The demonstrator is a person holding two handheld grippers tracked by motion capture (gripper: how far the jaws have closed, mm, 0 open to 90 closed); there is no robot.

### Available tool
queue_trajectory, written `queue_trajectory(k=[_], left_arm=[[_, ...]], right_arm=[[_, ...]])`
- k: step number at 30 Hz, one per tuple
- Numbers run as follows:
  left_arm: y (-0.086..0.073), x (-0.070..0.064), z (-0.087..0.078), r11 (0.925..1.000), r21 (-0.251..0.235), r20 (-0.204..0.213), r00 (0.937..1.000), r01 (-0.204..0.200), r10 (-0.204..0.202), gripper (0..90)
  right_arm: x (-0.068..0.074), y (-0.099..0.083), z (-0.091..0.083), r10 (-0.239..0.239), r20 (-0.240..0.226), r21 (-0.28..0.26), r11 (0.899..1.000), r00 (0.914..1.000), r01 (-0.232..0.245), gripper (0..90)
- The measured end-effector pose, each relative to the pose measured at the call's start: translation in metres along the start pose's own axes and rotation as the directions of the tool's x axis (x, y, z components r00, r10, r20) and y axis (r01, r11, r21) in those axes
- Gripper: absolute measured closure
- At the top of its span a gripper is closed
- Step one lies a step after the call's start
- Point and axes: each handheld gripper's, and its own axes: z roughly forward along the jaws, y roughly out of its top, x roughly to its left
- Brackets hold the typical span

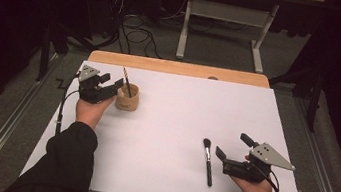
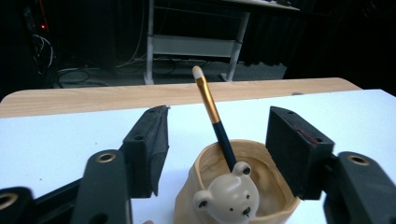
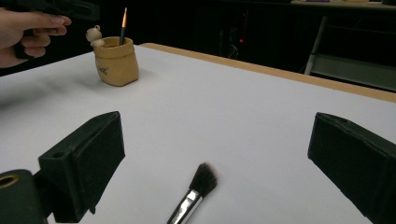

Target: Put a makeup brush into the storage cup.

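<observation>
High view: you have two grippers, one cup and two brushes on the white table (image 1: 170, 121); your left gripper (image 1: 107, 83) sits at the far left, jaws spread, right beside the cup (image 1: 127, 99), close to the left edge; one thin brush (image 1: 127, 83) stands tilted in the cup; your right gripper (image 1: 232, 146) rests near the front right, jaws spread and holding nothing; the makeup brush (image 1: 208, 161) lies flat just left of it, bristles pointing away from you; the middle and far right of the table give you broad open room; a wooden strip (image 1: 177, 68) runs along the far edge.

Left gripper view: your two jaws stand wide apart with the cup (image 2: 233, 186) between them, the right jaw close to its rim, the left jaw clear of it; one bear figure (image 2: 227, 197) sits on the near rim; the thin brush (image 2: 215, 116) leans left, tip up.

Right gripper view: your jaws stand wide apart, nothing between them but table; the makeup brush (image 3: 196, 191) lies low between them, bristles toward the table's middle; the cup (image 3: 116, 60) stands well apart at the far left, beside your other hand (image 3: 23, 32).
</observation>
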Motion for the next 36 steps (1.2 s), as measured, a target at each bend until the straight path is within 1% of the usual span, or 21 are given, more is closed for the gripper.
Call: queue_trajectory(k=[4, 7, 9, 12, 14, 17, 22, 28, 30, 34, 36], left_arm=[[0.000, -0.003, -0.006, 1.0000, -0.006, 0.015, 0.9999, -0.003, 0.003, 34.4], [0.000, -0.007, -0.011, 1.0000, 0.004, 0.015, 0.9999, -0.005, 0.005, 33.2], [-0.001, -0.008, -0.013, 1.0000, 0.009, 0.027, 0.9996, 0.004, -0.004, 32.0], [-0.001, -0.009, -0.018, 0.9999, 0.012, 0.037, 0.9993, 0.000, -0.001, 29.8], [-0.002, -0.011, -0.021, 0.9998, 0.017, 0.037, 0.9993, -0.009, 0.008, 28.7], [-0.004, -0.013, -0.026, 0.9991, 0.024, 0.027, 0.9990, -0.037, 0.036, 26.2], [-0.008, -0.014, -0.034, 0.9988, 0.024, 0.040, 0.9983, -0.043, 0.042, 23.0], [-0.014, -0.016, -0.042, 0.9985, 0.030, 0.038, 0.9983, -0.045, 0.044, 16.5], [-0.016, -0.018, -0.045, 0.9976, 0.038, 0.040, 0.9976, -0.058, 0.057, 15.6], [-0.019, -0.024, -0.052, 0.9970, 0.032, 0.055, 0.9961, -0.070, 0.069, 13.7], [-0.022, -0.027, -0.056, 0.9960, 0.030, 0.058, 0.9949, -0.084, 0.083, 12.7]], right_arm=[[0.000, 0.000, 0.000, 0.000, 0.000, 0.002, 1.000, 1.0000, 0.000, 4.2], [0.000, 0.000, 0.000, -0.002, 0.000, 0.002, 1.000, 1.0000, 0.002, 4.1], [0.000, 0.000, 0.000, -0.001, 0.000, 0.001, 1.000, 1.0000, 0.001, 4.2], [0.000, 0.000, 0.000, -0.001, 0.000, 0.001, 1.000, 1.0000, 0.001, 4.1], [0.000, 0.000, 0.000, -0.002, 0.000, 0.000, 1.000, 1.0000, 0.002, 4.1], [0.000, 0.000, 0.000, -0.002, -0.001, 0.000, 1.000, 1.0000, 0.002, 4.1], [0.001, 0.000, 0.000, -0.003, 0.000, 0.001, 1.000, 1.0000, 0.003, 4.1], [0.001, 0.000, 0.000, -0.003, -0.002, 0.000, 1.000, 1.0000, 0.003, 4.1], [0.001, 0.000, 0.000, -0.004, -0.002, 0.000, 1.000, 1.0000, 0.004, 4.2], [0.001, 0.000, 0.000, -0.005, -0.002, 0.000, 1.000, 1.0000, 0.005, 4.2], [0.002, 0.001, 0.000, -0.005, -0.003, -0.001, 1.000, 1.0000, 0.005, 4.1]])
